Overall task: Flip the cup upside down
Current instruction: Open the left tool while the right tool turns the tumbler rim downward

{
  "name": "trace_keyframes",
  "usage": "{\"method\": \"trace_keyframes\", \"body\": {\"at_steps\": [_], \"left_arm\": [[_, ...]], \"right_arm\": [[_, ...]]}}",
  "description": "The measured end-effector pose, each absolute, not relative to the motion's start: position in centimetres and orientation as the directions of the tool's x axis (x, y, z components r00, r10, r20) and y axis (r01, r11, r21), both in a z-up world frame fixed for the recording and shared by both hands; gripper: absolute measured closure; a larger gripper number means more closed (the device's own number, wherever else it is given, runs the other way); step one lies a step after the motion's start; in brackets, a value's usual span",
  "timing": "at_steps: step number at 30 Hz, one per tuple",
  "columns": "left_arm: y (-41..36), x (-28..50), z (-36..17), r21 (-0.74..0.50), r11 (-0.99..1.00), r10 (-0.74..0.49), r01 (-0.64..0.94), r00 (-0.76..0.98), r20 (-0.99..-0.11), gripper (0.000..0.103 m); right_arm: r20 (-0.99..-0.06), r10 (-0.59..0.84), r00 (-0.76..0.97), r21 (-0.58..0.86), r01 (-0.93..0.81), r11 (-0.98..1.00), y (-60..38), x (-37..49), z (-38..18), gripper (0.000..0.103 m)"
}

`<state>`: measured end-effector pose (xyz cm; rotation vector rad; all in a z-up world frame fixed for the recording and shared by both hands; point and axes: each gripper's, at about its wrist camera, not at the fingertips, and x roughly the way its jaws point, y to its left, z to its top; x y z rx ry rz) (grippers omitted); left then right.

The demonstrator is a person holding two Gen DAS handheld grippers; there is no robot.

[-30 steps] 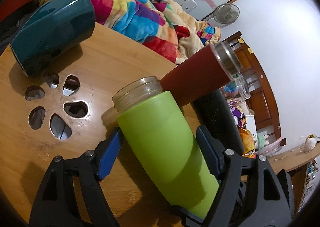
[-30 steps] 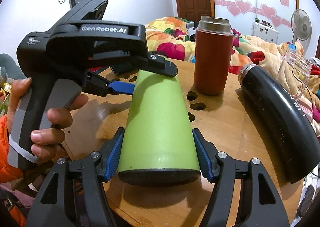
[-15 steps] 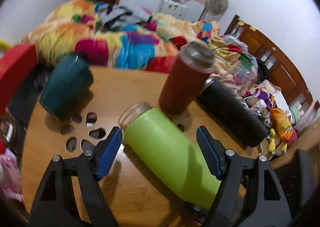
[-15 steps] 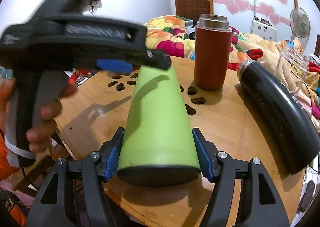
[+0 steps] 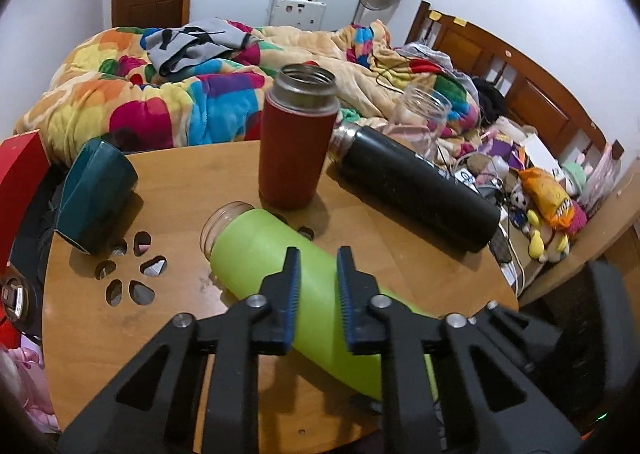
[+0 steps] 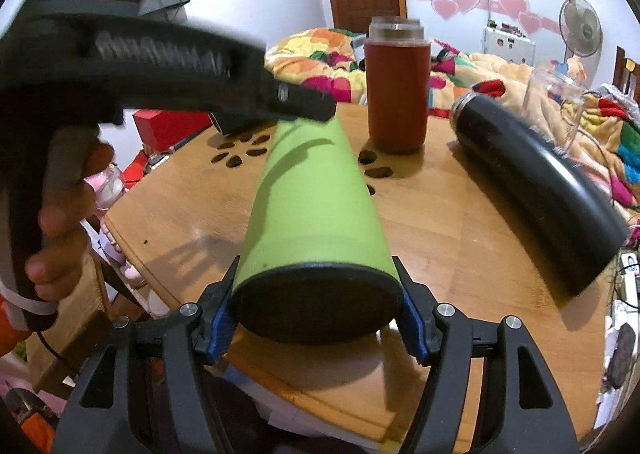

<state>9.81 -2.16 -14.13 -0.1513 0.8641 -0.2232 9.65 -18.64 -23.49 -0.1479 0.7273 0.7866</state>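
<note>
A lime-green cup point(image 5: 264, 254) with a clear mouth lies on its side on the round wooden table point(image 5: 180, 182). My right gripper point(image 6: 316, 318) is shut on the cup's point(image 6: 316, 206) black base end. My left gripper point(image 5: 318, 294) hovers above the cup's middle with nothing between its fingers, the jaws nearly closed. In the right wrist view the left gripper's body point(image 6: 160, 58) is blurred above the cup's far end.
A red flask point(image 5: 294, 146) stands upright behind the cup. A black flask point(image 5: 412, 186) lies on its side at right. A teal cup point(image 5: 94, 194) lies at the left edge. A clear glass jar point(image 5: 422, 118) stands beyond the table. Cut-out holes point(image 5: 132, 278) are in the table.
My left gripper let go of the green cup, lifted up and back, and its jaws closed to a narrow gap. My right gripper kept its hold on the cup's base.
</note>
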Motion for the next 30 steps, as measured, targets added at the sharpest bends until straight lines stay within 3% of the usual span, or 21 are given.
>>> {"method": "trace_keyframes", "body": {"at_steps": [16,23,30], "left_arm": [[-1.7,7.9,-10.5,-0.298,0.932,-0.358,0.208,0.657,-0.664,0.09],[0.6,7.4,-8.7,-0.31,0.934,-0.344,0.179,0.693,-0.634,0.09],[2.9,6.8,-7.5,-0.271,0.954,-0.278,0.132,0.731,-0.624,0.089]], "right_arm": [[-0.508,0.621,0.596,0.08,-0.686,0.724,-21.1,7.9,-15.5,0.04],[-0.52,0.629,0.578,0.053,-0.713,0.699,-20.1,9.0,-12.9,0.04],[-0.588,0.596,0.546,0.004,-0.735,0.678,-17.1,11.6,-11.4,0.04]]}}
